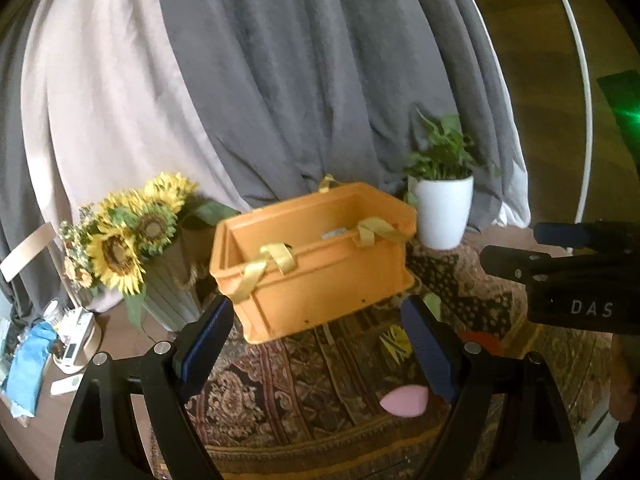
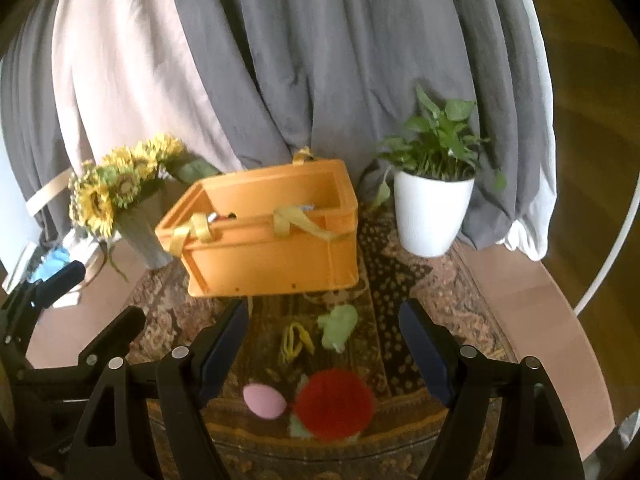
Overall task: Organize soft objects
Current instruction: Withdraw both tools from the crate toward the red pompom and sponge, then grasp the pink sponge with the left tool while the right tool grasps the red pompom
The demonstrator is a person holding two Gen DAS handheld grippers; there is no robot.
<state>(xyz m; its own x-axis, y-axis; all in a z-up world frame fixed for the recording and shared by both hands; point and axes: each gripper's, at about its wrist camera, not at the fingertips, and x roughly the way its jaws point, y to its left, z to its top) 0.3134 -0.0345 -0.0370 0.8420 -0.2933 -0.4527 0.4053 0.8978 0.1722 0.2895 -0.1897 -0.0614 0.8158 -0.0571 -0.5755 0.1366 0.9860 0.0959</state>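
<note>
From the left wrist, the left gripper (image 1: 320, 344) is hanging over a patterned rug (image 1: 304, 392) with its fingers spread wide and nothing between them. An orange crate (image 1: 320, 264) is sitting toward the rug's far edge, its long axis running left to right and slightly away, its open top facing up, yellow straps (image 1: 272, 260) draped over the near rim. A pink egg-shaped sponge (image 1: 404, 400) is lying near the rug's front edge, its long axis roughly left to right, just beside the right-hand finger. The right gripper (image 1: 516, 248) is showing at the right edge. Sunflowers (image 1: 128, 232) are standing off the crate's left end, and a potted plant (image 1: 442, 204) off its right.

From the right wrist, the right gripper (image 2: 324, 344) is also holding its fingers spread, empty. The sponge (image 2: 264, 400) is lying near the front edge, pointing right and slightly toward the camera. A red pompom (image 2: 334, 404) is resting just beside it, a pale green soft toy (image 2: 338, 326) and a yellow string bundle (image 2: 294, 340) between these and the crate (image 2: 264, 248).
</note>
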